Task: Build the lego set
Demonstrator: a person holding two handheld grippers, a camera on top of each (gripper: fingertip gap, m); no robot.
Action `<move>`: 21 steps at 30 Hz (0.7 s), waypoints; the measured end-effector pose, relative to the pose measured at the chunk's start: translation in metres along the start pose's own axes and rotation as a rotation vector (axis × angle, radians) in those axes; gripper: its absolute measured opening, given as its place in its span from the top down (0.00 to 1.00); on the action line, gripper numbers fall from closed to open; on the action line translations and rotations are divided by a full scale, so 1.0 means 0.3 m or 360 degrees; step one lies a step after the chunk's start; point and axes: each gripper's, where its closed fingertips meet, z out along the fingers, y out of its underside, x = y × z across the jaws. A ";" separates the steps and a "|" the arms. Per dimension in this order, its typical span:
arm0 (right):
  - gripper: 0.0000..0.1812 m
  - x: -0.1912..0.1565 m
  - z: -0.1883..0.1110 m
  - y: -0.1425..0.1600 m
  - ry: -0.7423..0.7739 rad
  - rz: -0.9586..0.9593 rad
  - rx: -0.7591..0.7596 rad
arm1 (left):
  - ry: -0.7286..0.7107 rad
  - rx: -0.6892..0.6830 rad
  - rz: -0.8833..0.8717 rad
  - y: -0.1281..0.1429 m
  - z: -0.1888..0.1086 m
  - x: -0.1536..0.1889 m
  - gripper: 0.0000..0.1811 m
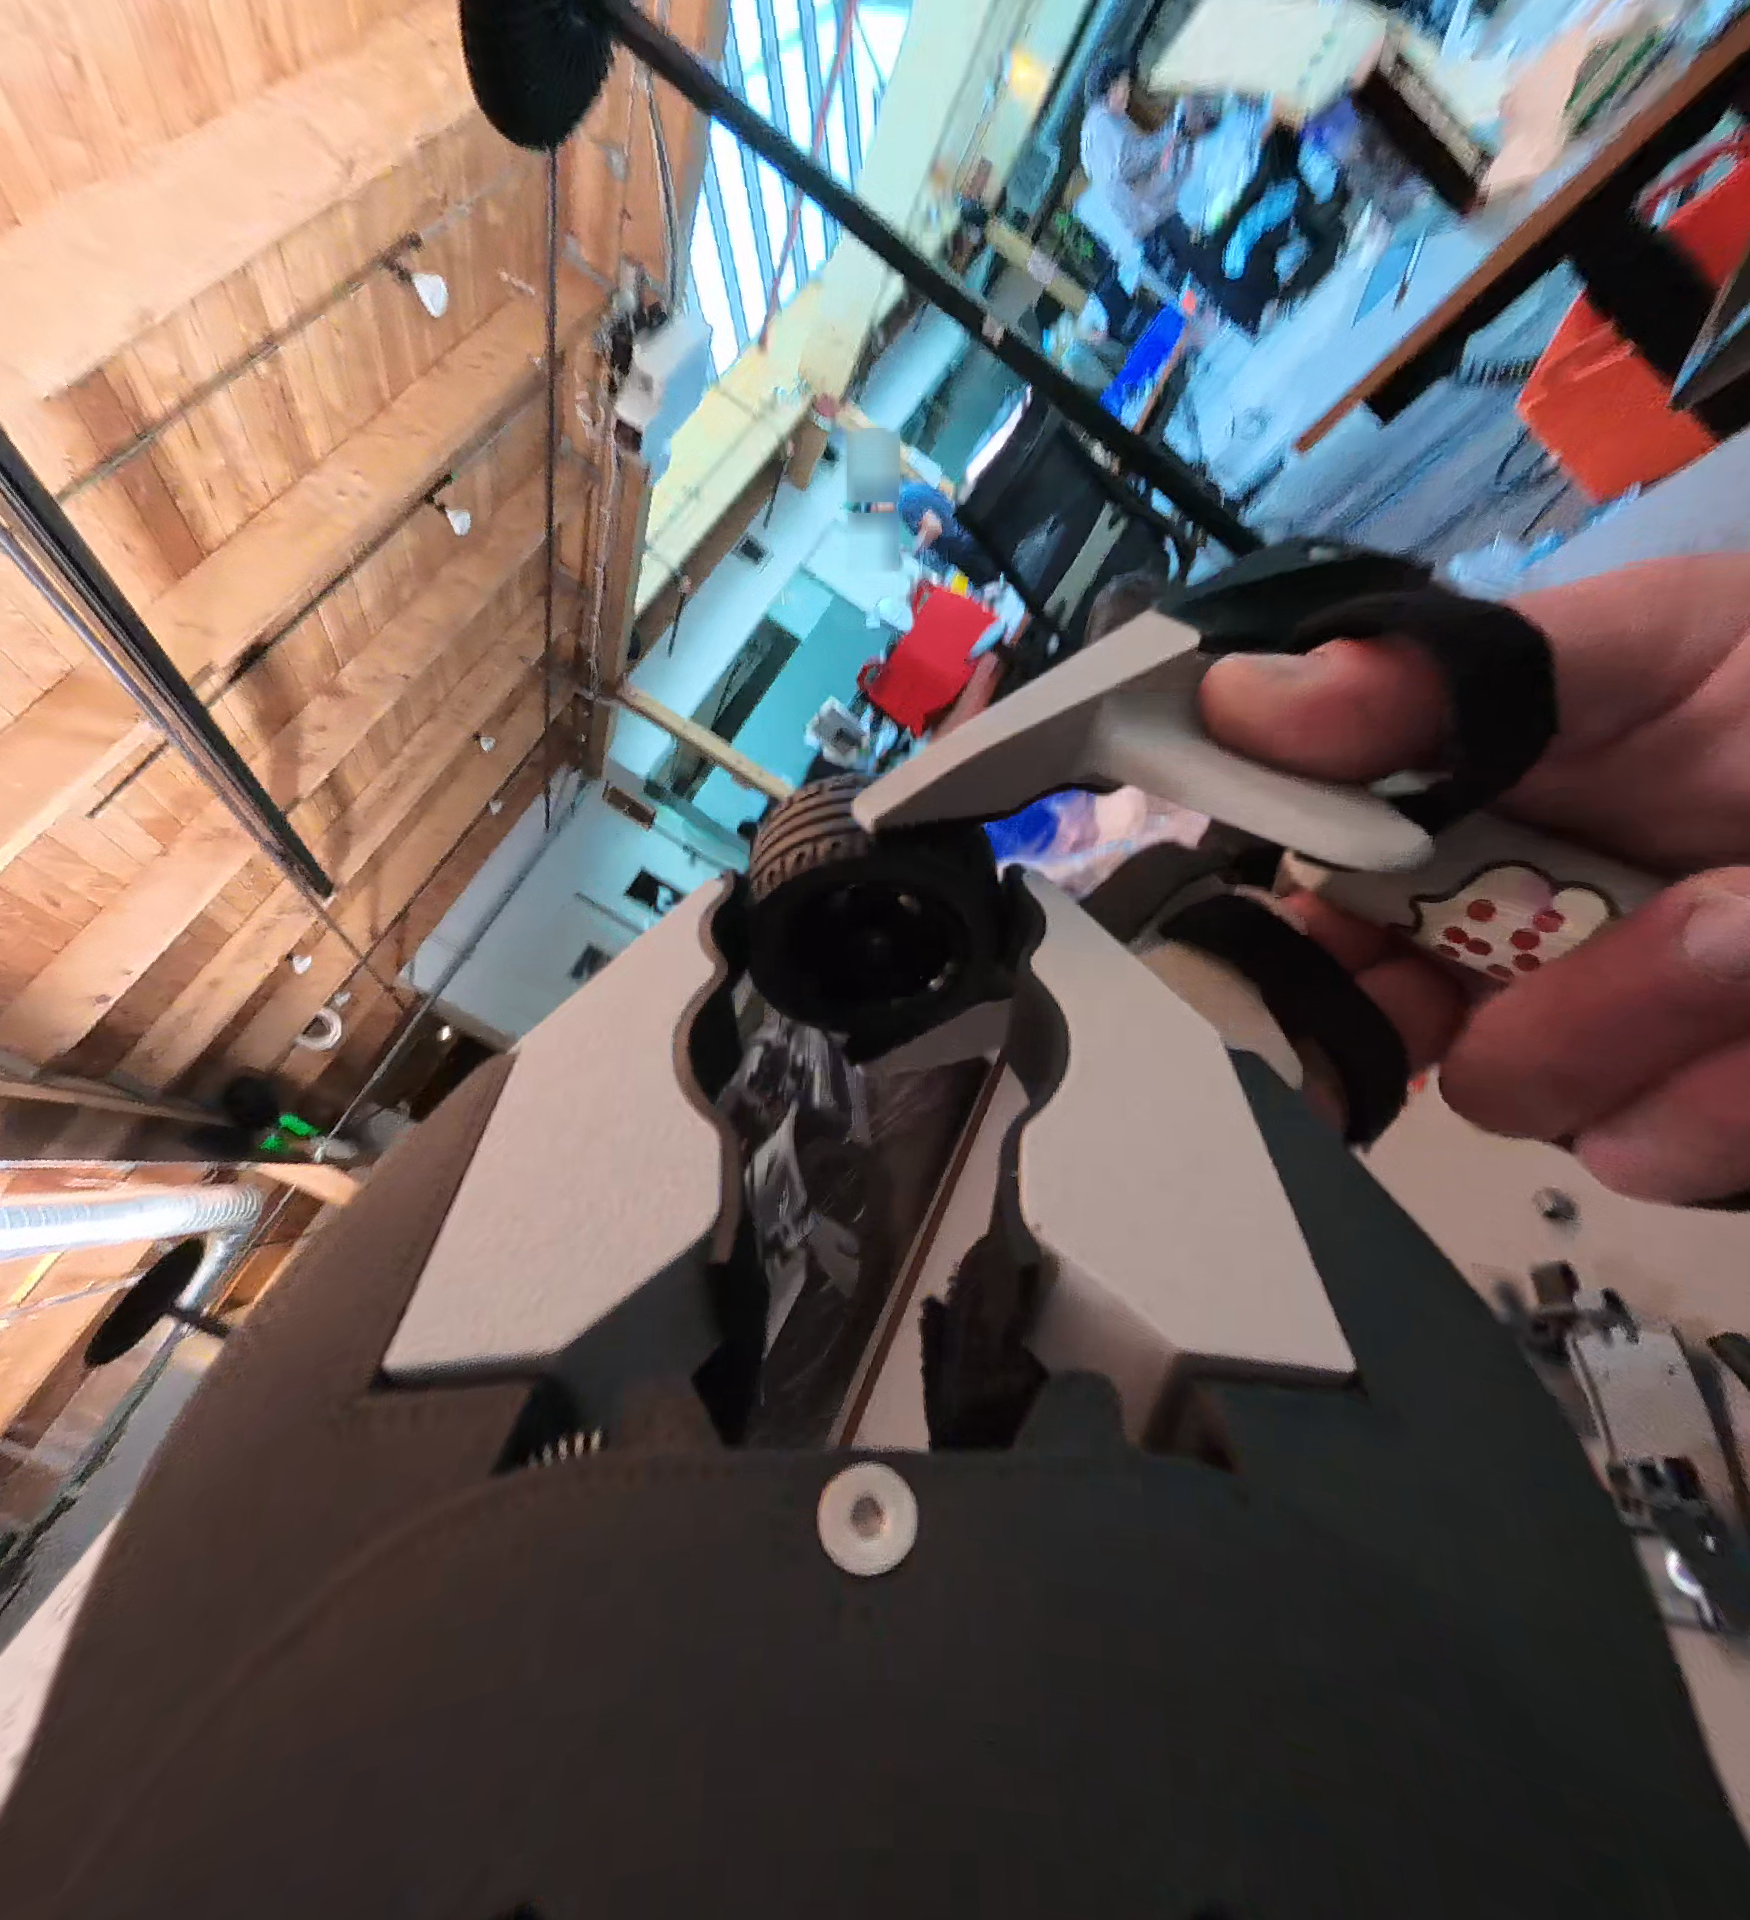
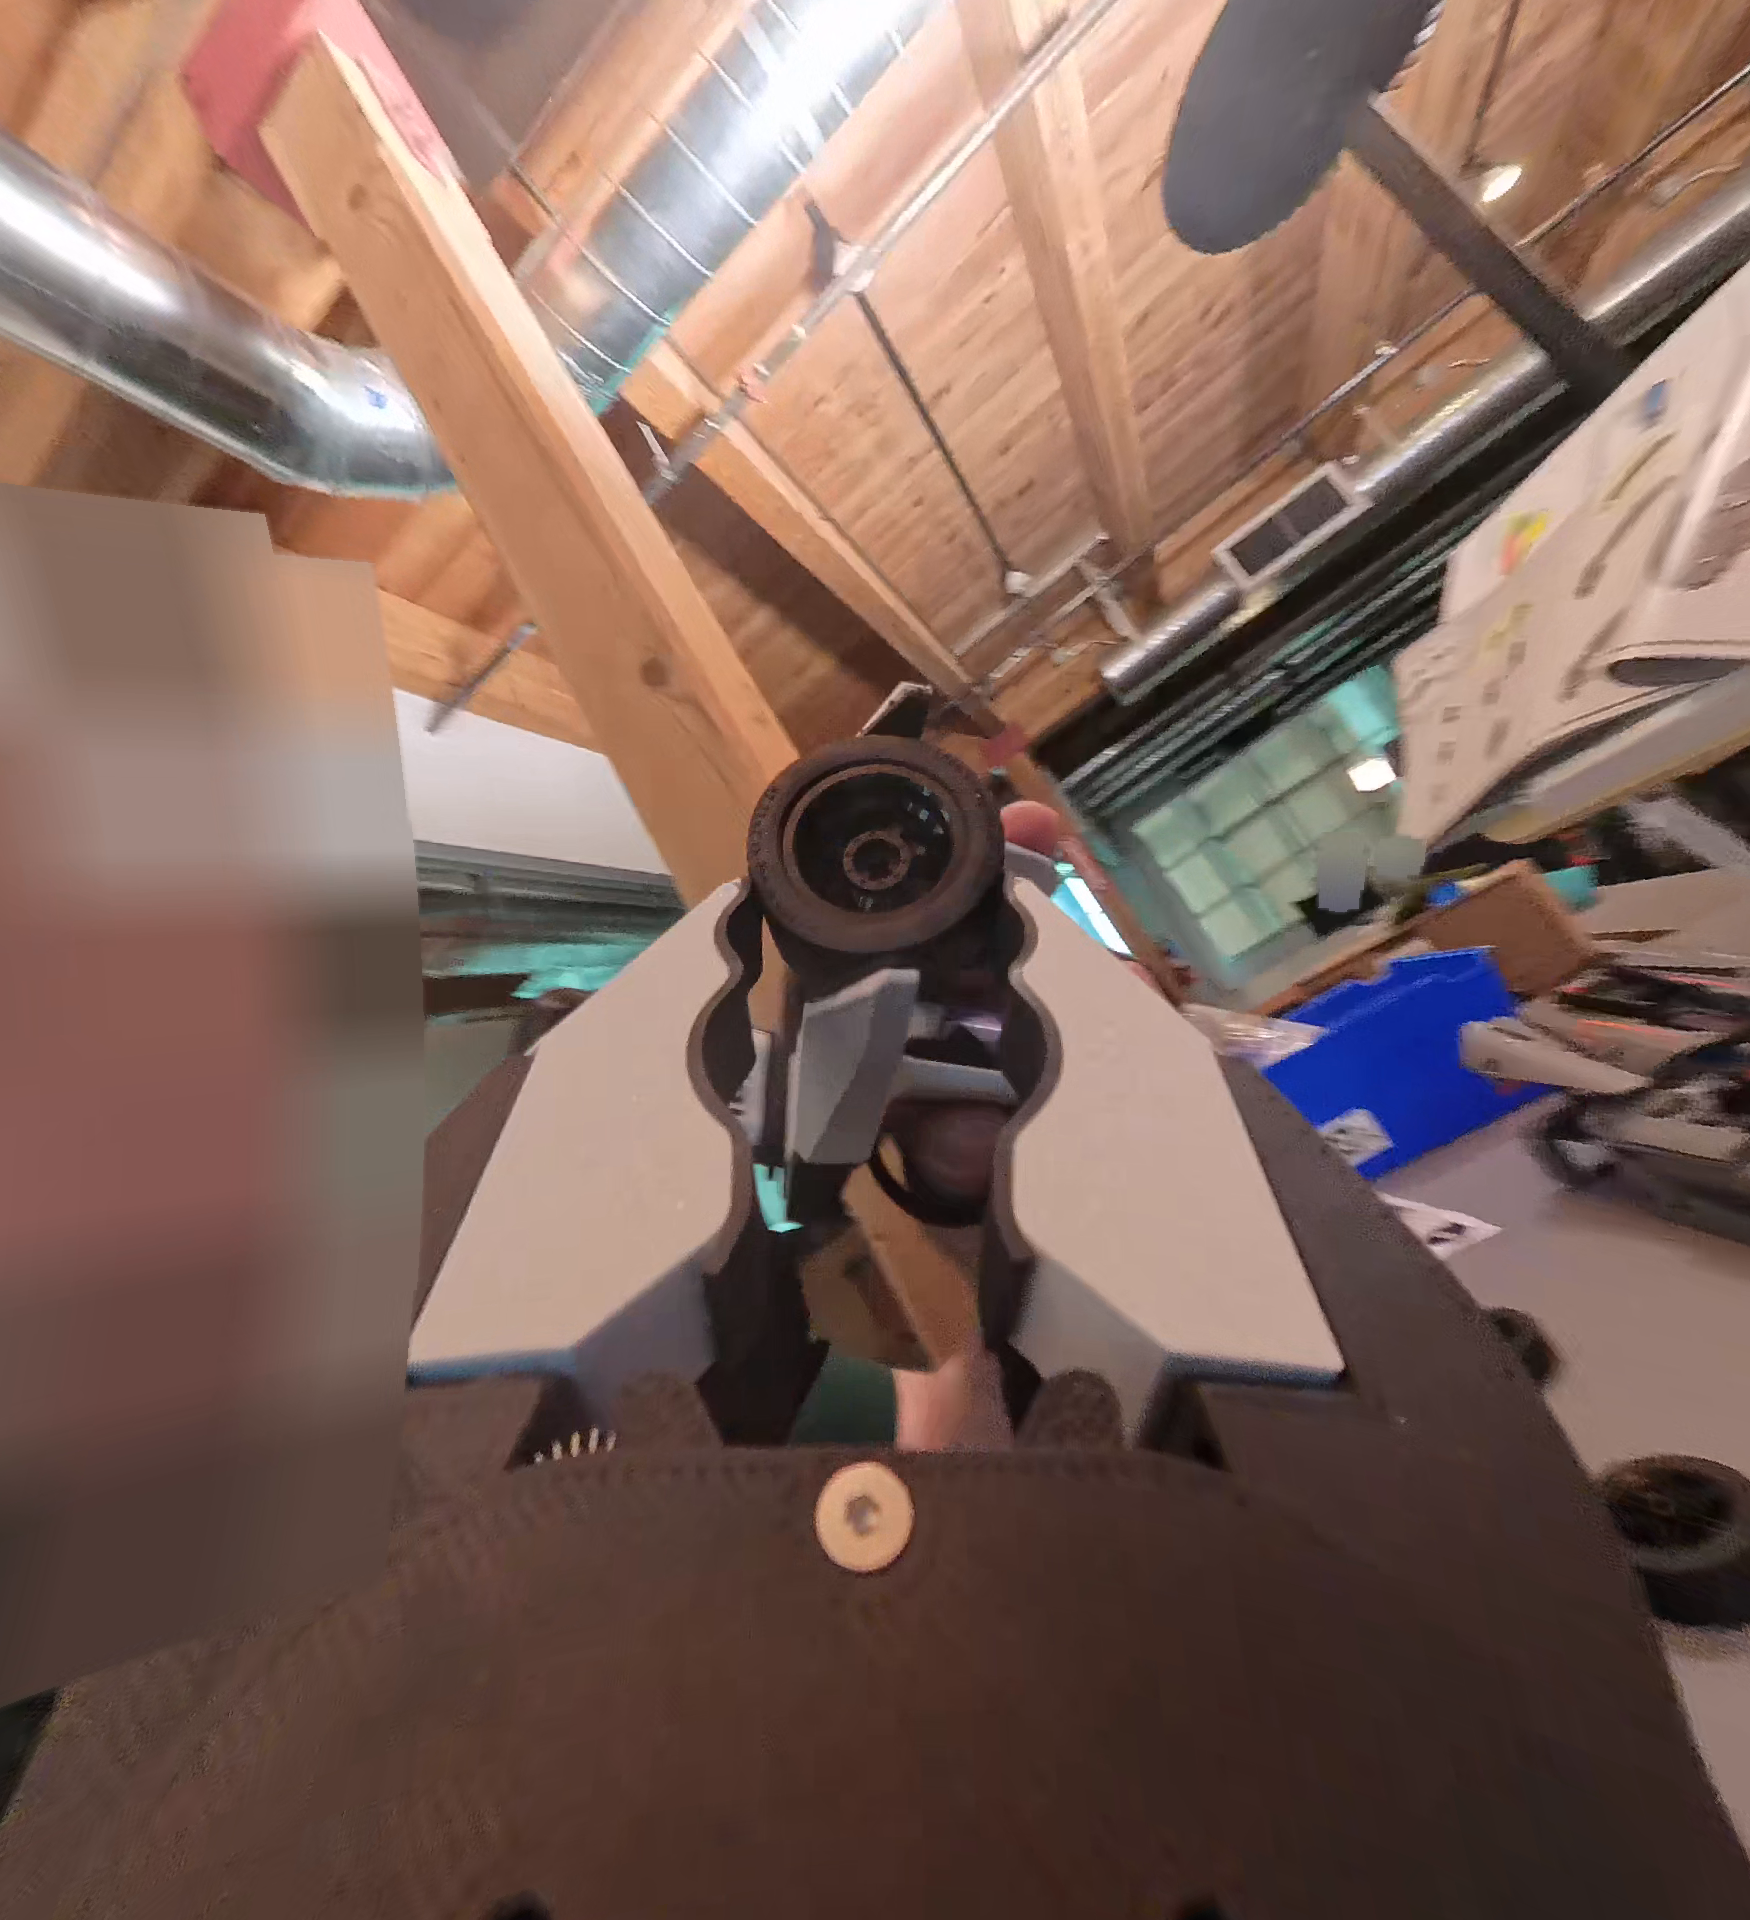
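Note:
A black Lego wheel with a treaded tyre (image 1: 871,945) sits between the grey fingertips of my left gripper (image 1: 876,904), held up in the air. In the right wrist view the same kind of wheel (image 2: 871,852) sits between the fingertips of my right gripper (image 2: 876,883), its hub facing the camera. The two grippers meet at the wheel: a grey finger of the right gripper (image 1: 1037,748), held by a hand (image 1: 1681,727), touches the tyre from above. A finger of the left gripper (image 2: 850,1060) shows just behind the wheel.
On the grey table (image 2: 1629,1351) to the right lie a partly built Lego car (image 2: 1733,1122), a blue bin (image 2: 1390,1049), a loose black wheel (image 2: 1702,1548) and an open instruction booklet (image 2: 1629,520). Both cameras tilt up toward a wooden ceiling with metal ducts. Both grippers' tips are close together, under 4 cm apart.

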 end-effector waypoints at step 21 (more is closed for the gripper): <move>0.89 0.000 0.010 -0.035 0.0378 -0.0510 -0.0208 | -0.0003 -0.0165 0.0211 0.027 -0.031 -0.028 0.71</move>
